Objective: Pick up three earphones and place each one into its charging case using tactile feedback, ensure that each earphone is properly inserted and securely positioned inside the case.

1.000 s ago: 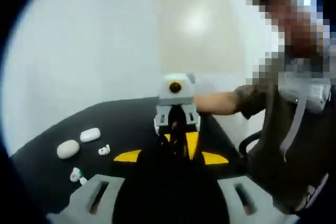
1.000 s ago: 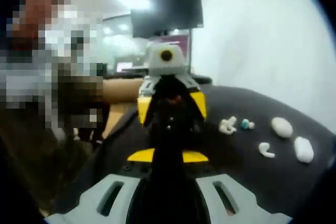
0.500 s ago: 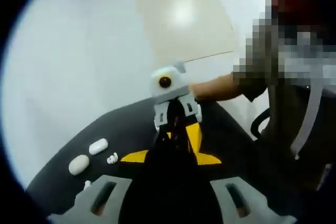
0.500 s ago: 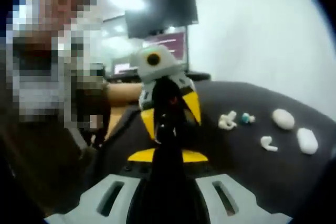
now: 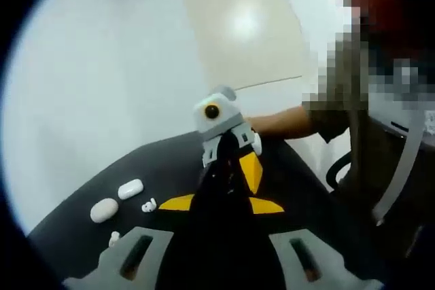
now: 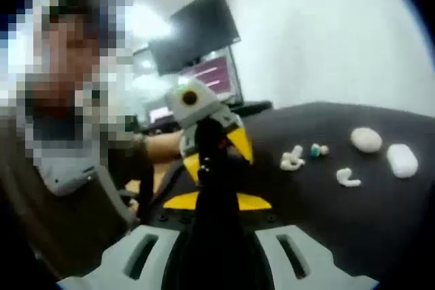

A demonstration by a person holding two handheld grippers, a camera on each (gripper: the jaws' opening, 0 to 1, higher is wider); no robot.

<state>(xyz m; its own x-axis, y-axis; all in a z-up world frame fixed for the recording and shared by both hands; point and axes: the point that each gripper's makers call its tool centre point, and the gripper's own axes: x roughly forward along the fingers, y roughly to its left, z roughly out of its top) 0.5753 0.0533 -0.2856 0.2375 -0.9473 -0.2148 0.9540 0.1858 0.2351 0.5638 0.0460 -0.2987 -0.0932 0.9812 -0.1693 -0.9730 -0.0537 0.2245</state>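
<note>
Meanwhile both tongs meet tip to tip, jaws closed, above smooth white oval cases (image 6: 367, 138).

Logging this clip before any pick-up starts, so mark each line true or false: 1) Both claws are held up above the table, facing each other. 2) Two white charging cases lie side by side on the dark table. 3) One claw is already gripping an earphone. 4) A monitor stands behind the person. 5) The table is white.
1) True: the right claw and the left claw meet tip to tip in the air.
2) True: an oval case and a longer case lie on the table.
3) False: the earphones lie loose on the table.
4) True: a lit monitor stands there.
5) False: it is black.
</note>
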